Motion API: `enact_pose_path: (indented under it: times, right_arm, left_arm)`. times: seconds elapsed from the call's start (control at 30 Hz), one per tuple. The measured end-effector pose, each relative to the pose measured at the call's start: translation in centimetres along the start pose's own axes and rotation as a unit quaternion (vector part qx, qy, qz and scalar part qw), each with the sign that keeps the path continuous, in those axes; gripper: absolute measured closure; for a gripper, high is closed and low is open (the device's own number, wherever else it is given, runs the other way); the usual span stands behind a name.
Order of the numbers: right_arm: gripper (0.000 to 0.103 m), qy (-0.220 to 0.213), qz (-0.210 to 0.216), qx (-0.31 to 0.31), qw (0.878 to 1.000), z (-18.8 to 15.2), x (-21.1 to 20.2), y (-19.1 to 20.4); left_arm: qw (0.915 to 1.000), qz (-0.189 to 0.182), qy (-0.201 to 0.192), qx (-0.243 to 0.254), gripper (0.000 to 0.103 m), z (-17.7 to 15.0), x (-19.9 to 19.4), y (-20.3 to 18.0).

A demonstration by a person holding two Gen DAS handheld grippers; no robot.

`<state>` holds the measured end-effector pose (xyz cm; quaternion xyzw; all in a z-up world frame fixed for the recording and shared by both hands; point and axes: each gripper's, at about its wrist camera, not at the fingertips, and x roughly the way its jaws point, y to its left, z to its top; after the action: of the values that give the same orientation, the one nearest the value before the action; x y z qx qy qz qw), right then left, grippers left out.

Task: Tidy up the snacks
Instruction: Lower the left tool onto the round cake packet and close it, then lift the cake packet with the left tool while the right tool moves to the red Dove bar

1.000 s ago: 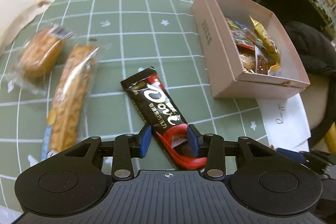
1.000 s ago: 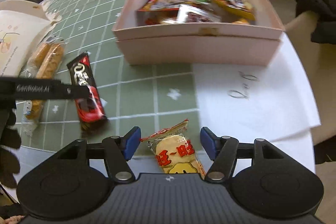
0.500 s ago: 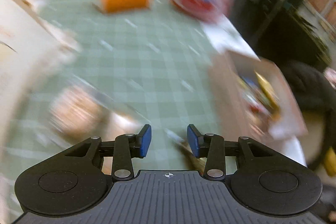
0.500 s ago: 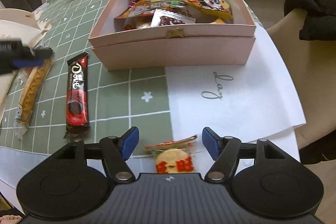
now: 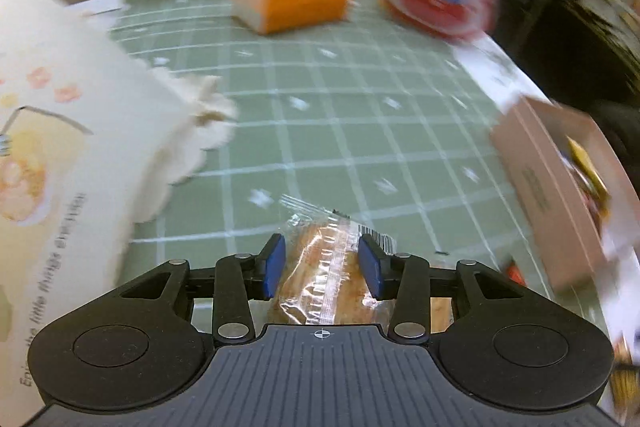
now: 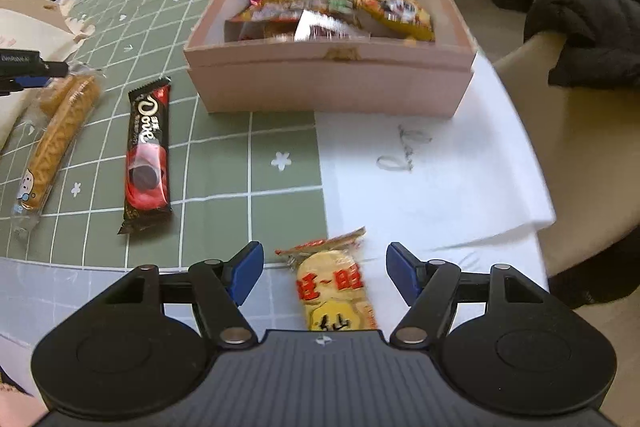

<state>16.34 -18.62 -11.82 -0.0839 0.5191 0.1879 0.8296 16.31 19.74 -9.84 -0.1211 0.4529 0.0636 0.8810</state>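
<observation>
- Here, the left gripper (image 5: 322, 267) straddles a clear-wrapped pastry (image 5: 320, 279) on the table, long axis running away between the blue pads; jaws are opening, moderately wide, with no clear squeeze.
- The right gripper (image 6: 324, 275) stands wide, empty, the cracker pack (image 6: 334, 287) lengthwise between its fingers, untouched.
- Farther off: the box (image 6: 332, 87).

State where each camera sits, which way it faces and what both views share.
Left wrist: sits on the left tongs, faces down-forward at a clear-wrapped pastry between opening jaws; only the tongs show.
Right wrist: sits on the right tongs, faces down-forward at a yellow cracker packet between open jaws; the left tongs' tip shows at the left edge.
Shared: pink box, orange pack.
</observation>
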Motion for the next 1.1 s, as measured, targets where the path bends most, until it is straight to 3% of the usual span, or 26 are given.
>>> enact_pose_path:
  times: [0.13, 0.23, 0.43, 0.57, 0.73, 0.8, 0.93, 1.0, 1.1]
  right_arm:
    - [0.034, -0.013, -0.020, -0.023, 0.999, 0.9, -0.9, -0.3]
    - [0.034, -0.015, -0.018, -0.021, 0.999, 1.4, -0.9, -0.5]
    - [0.034, -0.005, 0.003, -0.033, 0.999, 1.2, 0.0, 1.1]
    - [0.034, -0.018, 0.006, -0.051, 0.999, 1.1, -0.4, 1.8]
    - [0.034, -0.012, 0.008, -0.032, 0.999, 1.1, 0.2, 1.0]
    - [0.034, -0.011, 0.013, -0.022, 1.000, 1.0, 0.4, 0.7]
    - [0.034, -0.012, 0.018, -0.017, 1.000, 0.7, 0.6, 0.8]
    - [0.034, -0.009, 0.021, -0.019, 1.000, 0.6, 0.7, 1.1]
    - [0.034, -0.011, 0.022, -0.027, 0.999, 0.2, 0.7, 1.6]
  left_arm:
    - [0.9974, -0.046, 0.032, 0.045, 0.058, -1.5, -0.7, -1.9]
    - [0.9936, -0.058, 0.047, 0.085, 0.057, -2.9, -1.4, -3.4]
    - [0.9824, -0.035, 0.048, 0.177, 0.057, -4.5, -2.7, -6.5]
    - [0.9791, -0.020, 0.039, 0.199, 0.057, -4.9, -3.9, -7.2]
    - [0.9676, -0.013, 0.070, 0.242, 0.057, -5.7, -3.4, -8.5]
    - [0.9636, -0.006, 0.068, 0.258, 0.047, -6.2, -3.1, -9.1]
    - [0.9664, 0.000, 0.067, 0.248, 0.036, -6.1, -2.1, -9.1]
    - [0.9685, -0.005, 0.067, 0.240, 0.036, -5.8, -2.1, -8.6]
    - [0.9783, -0.008, 0.058, 0.199, 0.039, -5.0, -2.5, -7.3]
